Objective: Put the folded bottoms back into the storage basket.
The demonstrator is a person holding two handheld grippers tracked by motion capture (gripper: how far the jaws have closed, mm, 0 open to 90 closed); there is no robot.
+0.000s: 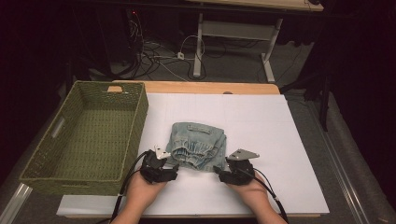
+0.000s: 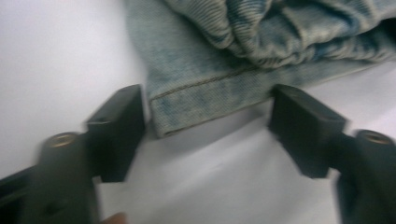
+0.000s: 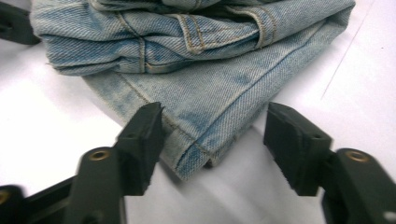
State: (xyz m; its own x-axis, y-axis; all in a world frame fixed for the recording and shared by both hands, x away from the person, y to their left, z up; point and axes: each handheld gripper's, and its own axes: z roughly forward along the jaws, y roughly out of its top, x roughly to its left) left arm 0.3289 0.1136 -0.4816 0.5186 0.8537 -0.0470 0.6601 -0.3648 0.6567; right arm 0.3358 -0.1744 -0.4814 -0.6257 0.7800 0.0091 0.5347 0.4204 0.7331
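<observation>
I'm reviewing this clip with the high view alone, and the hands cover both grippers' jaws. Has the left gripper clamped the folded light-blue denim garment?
Observer: No. In the left gripper view the left gripper has its jaws apart, with the near hem of the folded light-blue denim garment between them and neither pad pressing on it.
Operator: And the right one?
Observer: The right gripper straddles a hemmed corner of the garment, one pad at the cloth, the other clear of it.
Operator: Anything under the garment?
Observer: The white sheet lies bare right up to the hem.
</observation>
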